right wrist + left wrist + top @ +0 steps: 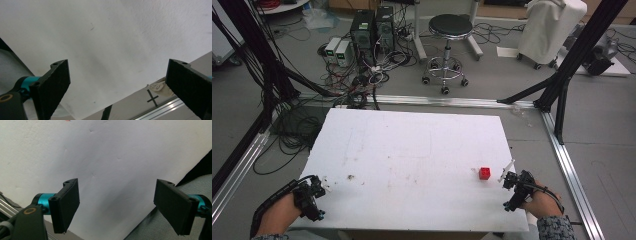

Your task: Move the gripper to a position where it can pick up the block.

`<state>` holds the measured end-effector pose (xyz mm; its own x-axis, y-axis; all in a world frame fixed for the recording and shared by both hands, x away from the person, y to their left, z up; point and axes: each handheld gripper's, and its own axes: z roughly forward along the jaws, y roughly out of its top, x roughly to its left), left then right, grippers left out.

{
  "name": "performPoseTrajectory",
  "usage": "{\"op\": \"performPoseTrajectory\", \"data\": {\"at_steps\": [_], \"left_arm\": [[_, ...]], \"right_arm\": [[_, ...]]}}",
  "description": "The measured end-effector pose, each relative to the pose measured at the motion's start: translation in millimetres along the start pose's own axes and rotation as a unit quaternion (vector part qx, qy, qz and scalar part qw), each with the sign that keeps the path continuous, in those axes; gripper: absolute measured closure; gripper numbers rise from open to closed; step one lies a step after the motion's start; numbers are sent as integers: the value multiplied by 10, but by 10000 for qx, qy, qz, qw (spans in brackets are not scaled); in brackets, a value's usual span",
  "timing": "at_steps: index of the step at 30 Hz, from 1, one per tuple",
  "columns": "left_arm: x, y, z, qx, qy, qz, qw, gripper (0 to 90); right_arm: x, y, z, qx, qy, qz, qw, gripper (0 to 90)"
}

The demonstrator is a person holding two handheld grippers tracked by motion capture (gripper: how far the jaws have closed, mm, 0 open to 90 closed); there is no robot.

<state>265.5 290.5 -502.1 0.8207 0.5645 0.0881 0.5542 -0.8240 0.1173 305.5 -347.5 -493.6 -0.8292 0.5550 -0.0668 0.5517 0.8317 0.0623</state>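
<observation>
A small red cube [484, 173] is seen resting on the white rectangular tabletop [412, 160], near its right edge and toward the front, apart from the grippers, with a face turned up and nothing touching it.

The table [412, 150] top looks matt white and faintly scuffed; the red cube [484, 173] looks smooth plastic.

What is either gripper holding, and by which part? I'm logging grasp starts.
Nothing is held. The left gripper and right gripper are both open over the white table; the red cube sits untouched.
</observation>
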Motion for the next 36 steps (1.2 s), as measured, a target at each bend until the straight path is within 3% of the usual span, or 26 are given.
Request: {"op": "performPoseTrajectory", "data": {"at_steps": [6,7,16,19,22,28,29,30,31,36], "left_arm": [[0,-2,5,-12,-4,-21,10000,210],[3,-1,6,16,-21,-20,10000,210],[0,3,11,11,-7,-19,10000,210],[1,1,21,2,13,-21,10000,210],[-1,2,28,11,2,-32,10000,210],[3,3,29,31,-4,-30,10000,210],[3,3,31,26,8,-31,10000,210],[2,3,34,21,27,-28,10000,210],[2,5,34,29,10,-27,10000,210],[-1,10,48,32,21,-16,10000,210]], "right_arm": [[-97,54,-34,7,-166,-221,9996,52],[-129,70,-49,-13,-209,-369,9991,52],[-241,135,-88,110,-174,-791,9967,52],[-291,172,-94,143,-201,-1078,9939,52],[-315,196,-100,133,-182,-1136,9933,52],[-381,276,-114,148,-127,-1489,9887,52],[-397,299,-119,172,-135,-1612,9867,52],[-397,299,-119,172,-135,-1612,9867,52],[-407,326,-126,166,-238,-1765,9839,52],[-429,380,-137,156,-274,-1959,9801,52]]}}
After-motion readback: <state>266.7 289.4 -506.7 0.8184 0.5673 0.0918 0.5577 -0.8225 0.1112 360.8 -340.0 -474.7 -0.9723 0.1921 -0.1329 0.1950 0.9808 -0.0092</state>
